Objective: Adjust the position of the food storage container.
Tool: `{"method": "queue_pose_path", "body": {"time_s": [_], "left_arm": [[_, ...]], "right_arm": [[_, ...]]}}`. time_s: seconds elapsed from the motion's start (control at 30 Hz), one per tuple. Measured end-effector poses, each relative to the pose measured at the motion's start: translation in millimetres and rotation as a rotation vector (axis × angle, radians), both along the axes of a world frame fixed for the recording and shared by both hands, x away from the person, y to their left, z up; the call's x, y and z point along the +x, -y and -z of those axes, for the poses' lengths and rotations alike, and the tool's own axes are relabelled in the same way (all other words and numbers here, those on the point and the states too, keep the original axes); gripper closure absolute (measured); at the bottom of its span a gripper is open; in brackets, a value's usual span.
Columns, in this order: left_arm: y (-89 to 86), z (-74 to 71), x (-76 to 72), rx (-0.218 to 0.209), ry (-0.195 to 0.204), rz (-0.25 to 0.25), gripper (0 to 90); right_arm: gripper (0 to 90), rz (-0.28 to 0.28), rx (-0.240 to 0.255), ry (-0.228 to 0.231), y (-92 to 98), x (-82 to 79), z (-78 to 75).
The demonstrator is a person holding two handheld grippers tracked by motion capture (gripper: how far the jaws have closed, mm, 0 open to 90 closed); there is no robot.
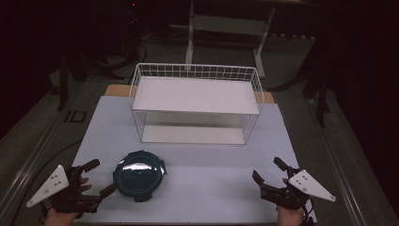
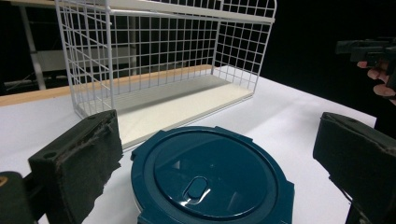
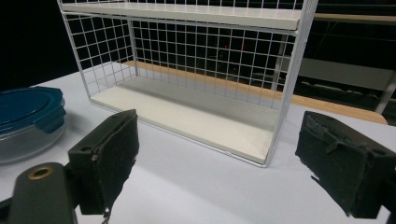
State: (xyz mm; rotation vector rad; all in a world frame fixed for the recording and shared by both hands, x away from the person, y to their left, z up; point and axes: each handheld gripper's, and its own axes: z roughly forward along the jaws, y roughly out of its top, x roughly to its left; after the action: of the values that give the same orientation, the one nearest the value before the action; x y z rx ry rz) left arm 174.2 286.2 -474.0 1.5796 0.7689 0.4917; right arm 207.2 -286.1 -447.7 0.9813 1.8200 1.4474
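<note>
High view: round container (image 1: 139, 174) with dark-teal lid near the table's (image 1: 207, 186) front-left edge; left gripper (image 1: 99, 178) just beside it, right gripper (image 1: 268, 171) by the front-right corner, both wide open, empty.
Left gripper view: container (image 2: 212, 179) between the spread jaws, untouched.
Right gripper view: wire rack (image 3: 196, 84) ahead of the open jaws; container (image 3: 28, 122) at far left.

— What colours do you see on the table (image 1: 197, 188)?

— The table surface is a very pale blue-white, with a light wood strip along its far edge. The wire rack (image 1: 195, 101) is white, and its sides make a grid pattern of small squares. Its two shelves are plain white, a bit cream in the right gripper view.

— And the round container (image 1: 139, 174)?

— Its lid is dark teal, glossy, with teal clips; the bowl below is clear glass.

— The tools?

— The left gripper (image 1: 96, 178) and the right gripper (image 1: 269, 170) are black, with dark rough pads. Each carries a light grey three-cornered plate with small dark dots. The background is nearly black.
</note>
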Motion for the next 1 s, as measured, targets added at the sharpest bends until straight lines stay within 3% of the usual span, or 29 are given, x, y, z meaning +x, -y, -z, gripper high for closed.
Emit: {"method": "queue_pose_path", "body": {"time_s": [0.17,0.37,0.57,0.67,0.77,0.8,1.0], "left_arm": [[-0.4,-2.2,-1.5,-0.003,0.004,0.002,1.2],[-1.4,-15.7,0.5,0.021,-0.004,0.071,1.2],[-12.8,-17.2,6.4,0.002,-0.078,0.078,1.2],[-18.3,-13.8,10.1,0.050,-0.094,0.053,1.2],[-21.2,-12.4,11.1,0.054,-0.101,0.067,1.2],[-26.8,-9.3,15.0,0.067,-0.141,0.070,1.2],[-40.3,1.2,18.5,0.124,-0.198,0.067,6.3]], "right_arm": [[12.7,0.001,-0.001,0.002,-0.1,-0.3,-0.6],[12.7,0.009,0.001,-0.007,-0.8,1.6,-0.1],[12.7,0.010,-0.002,-0.009,-2.0,2.7,0.5],[12.7,0.010,-0.003,-0.009,-2.5,3.3,0.8],[12.7,0.009,-0.002,-0.012,-3.0,3.5,1.1],[12.7,0.009,-0.004,-0.012,-3.1,3.7,1.4],[12.7,0.008,-0.005,-0.014,-3.1,4.4,1.9]]}}
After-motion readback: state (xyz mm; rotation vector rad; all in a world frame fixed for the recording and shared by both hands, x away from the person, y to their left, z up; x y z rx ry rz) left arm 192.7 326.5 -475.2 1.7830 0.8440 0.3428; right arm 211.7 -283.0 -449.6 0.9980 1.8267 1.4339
